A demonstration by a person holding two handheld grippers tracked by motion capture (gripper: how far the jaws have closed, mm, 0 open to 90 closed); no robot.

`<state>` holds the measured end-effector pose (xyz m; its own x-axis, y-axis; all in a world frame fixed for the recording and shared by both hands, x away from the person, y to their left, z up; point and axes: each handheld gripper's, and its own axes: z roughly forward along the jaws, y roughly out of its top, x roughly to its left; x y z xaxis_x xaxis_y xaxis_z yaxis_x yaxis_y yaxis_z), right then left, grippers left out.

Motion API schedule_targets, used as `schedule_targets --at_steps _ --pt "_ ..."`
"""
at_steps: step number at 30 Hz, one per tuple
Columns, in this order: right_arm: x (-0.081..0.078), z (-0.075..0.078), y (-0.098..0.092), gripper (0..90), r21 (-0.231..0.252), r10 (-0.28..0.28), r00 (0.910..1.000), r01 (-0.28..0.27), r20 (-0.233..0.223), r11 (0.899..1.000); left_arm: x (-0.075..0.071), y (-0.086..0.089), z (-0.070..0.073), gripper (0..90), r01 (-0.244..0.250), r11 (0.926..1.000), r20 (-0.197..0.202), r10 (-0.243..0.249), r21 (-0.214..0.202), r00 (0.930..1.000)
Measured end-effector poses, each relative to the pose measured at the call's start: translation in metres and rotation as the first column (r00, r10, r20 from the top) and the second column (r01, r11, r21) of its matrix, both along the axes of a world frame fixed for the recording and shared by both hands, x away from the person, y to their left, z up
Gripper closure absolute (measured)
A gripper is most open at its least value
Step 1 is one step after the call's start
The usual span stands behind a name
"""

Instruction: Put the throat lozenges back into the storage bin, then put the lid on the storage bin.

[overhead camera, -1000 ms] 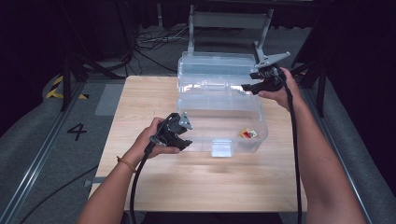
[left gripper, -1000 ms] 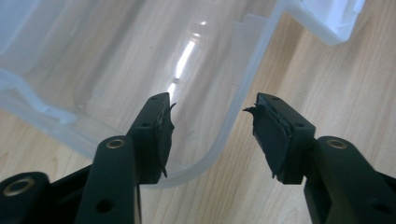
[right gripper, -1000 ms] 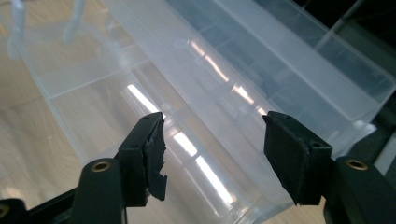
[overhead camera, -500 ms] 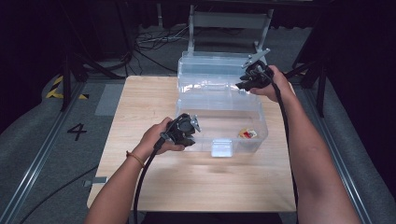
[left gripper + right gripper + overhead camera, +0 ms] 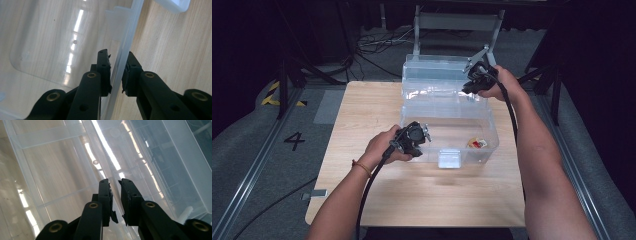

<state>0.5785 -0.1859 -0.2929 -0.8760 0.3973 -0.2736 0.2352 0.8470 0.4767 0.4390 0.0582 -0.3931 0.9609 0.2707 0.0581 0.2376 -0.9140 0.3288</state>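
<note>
Wooden and pale, the surface (image 5: pixel 362 200) carries a clear plastic storage box (image 5: pixel 452 125) toward its far middle, with dark floor and cables beyond. Inside the box, near its front right corner, lies a small red-and-white item (image 5: pixel 475 143), too small to identify. The left gripper (image 5: pixel 117 72) has closed its fingers (image 5: pixel 105 72) onto the box's near left wall, the thin rim pinched between them. The right gripper (image 5: pixel 115 195) has its fingers just closing on a wall or rim at the box's far right; the frames cannot confirm contact there. To move the box well, both grips should bite low on the rim and act together, keeping it level so thin plastic does not flex or slip.
</note>
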Motion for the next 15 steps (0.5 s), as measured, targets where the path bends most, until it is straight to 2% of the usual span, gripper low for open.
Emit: schedule_targets --at_steps 3,4,6,8,11,15 --pt "-0.0005 -0.0001 0.0032 80.1 -0.026 0.007 0.9999 -0.007 0.011 1.0 -0.0001 -0.0005 -0.0022 77.4 -0.005 0.9999 -0.001 0.005 -0.011 1.0" --pt "-0.0004 -0.0001 0.0037 80.2 -0.032 0.011 0.9999 -0.01 0.012 0.999 -0.0015 -0.0012 -0.0035 77.2 -0.004 1.0 0.013 0.004 -0.009 0.9999" --pt "-0.0014 -0.0006 0.0039 80.2 -0.034 0.013 0.9996 -0.012 0.024 0.999 -0.0013 -0.0012 -0.0042 77.3 -0.01 0.9998 0.007 0.01 -0.015 0.9999" --pt "-0.0026 -0.0008 0.0033 80.6 -0.036 0.018 0.9993 -0.017 0.032 0.999 -0.001 -0.0024 -0.0044 77.5 0.003 1.0 0.014 -0.003 0.006 0.9999" --pt "-0.0039 -0.001 0.0036 81.7 -0.029 0.022 0.9992 -0.021 0.034 0.999 -0.004 -0.0051 -0.0054 76.9 -0.01 0.9997 0.033 0.009 0.024 0.9994" --pt "-0.0049 -0.0012 0.0022 83.7 -0.001 0.035 0.999 -0.035 0.028 0.999 -0.0046 -0.0063 -0.006 76.4 -0.027 0.9994 0.032 0.026 0.023 0.9992"
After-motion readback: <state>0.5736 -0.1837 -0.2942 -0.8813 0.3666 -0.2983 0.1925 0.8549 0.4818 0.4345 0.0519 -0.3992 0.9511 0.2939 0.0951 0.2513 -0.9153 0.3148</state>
